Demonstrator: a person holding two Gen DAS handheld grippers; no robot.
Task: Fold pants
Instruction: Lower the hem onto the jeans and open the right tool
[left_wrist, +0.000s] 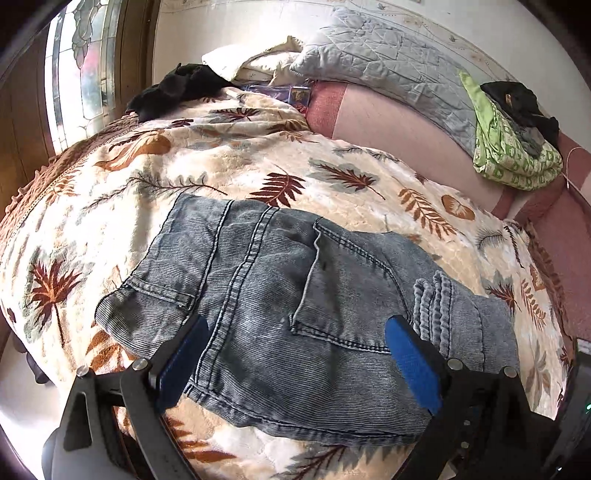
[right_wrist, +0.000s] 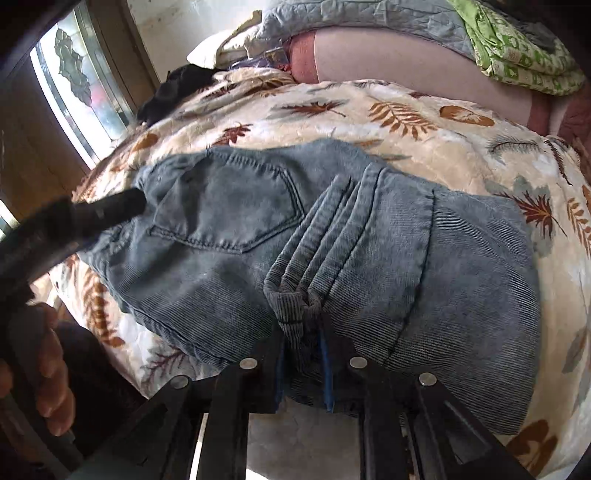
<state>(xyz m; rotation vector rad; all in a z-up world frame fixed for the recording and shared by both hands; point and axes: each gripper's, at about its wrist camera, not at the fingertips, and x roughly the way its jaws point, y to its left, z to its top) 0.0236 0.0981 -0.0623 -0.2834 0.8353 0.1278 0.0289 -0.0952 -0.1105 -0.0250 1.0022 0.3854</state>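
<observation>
The left gripper (left_wrist: 295, 354) stands spread wide, its blue pads (left_wrist: 413, 365) clear above the faded blue denim pants (left_wrist: 280, 295), gripping nothing. The right gripper (right_wrist: 303, 354) is nearly pressed together, pinching a bunched, ridged fold of that denim. The pants lie folded into a compact bundle, back pocket upward, on the cream leaf-patterned fleece blanket (left_wrist: 221, 166) covering the bed.
</observation>
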